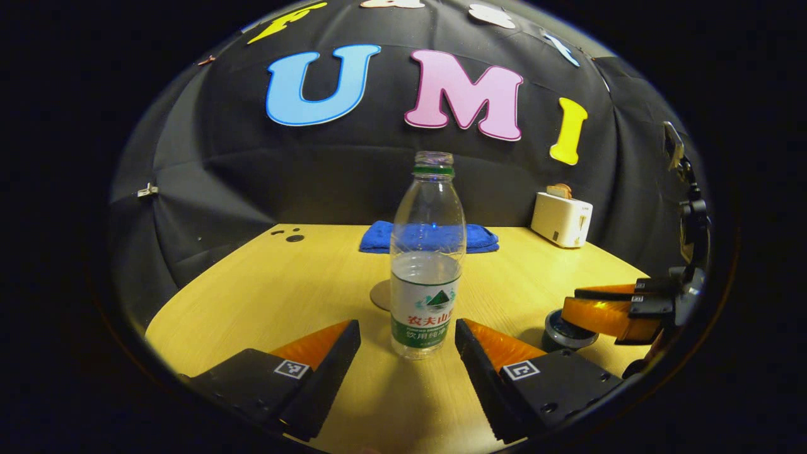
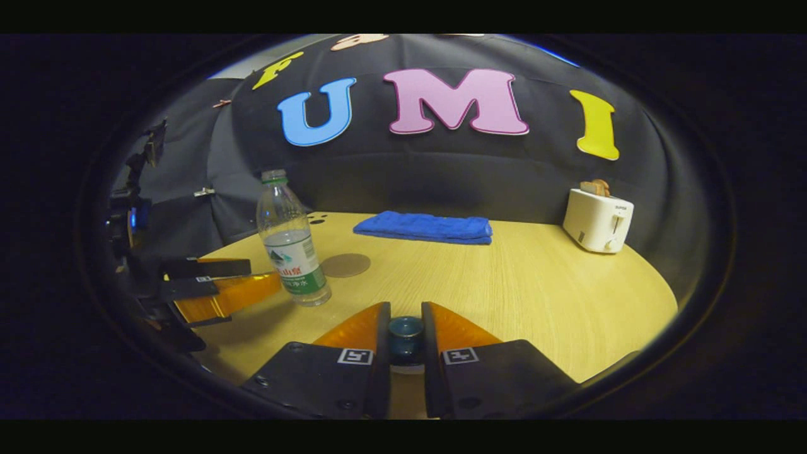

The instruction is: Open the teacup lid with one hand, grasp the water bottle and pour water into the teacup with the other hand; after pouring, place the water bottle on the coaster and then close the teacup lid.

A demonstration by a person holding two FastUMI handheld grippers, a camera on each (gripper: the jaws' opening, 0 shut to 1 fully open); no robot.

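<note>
Uncapped clear water bottle (image 1: 427,265) upright, round coaster (image 2: 345,265) just behind, dark lidded teacup (image 2: 405,337) nearby.

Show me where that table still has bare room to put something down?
The widest bare stretch of table lies between the blue towel, the toaster and the right gripper. The crowded side holds the water bottle, coaster, the left gripper and the teacup lid.

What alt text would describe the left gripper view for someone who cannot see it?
An uncapped water bottle stands on a wooden table between the open left gripper fingers. A round coaster lies behind it; the right gripper is over the teacup.
</note>
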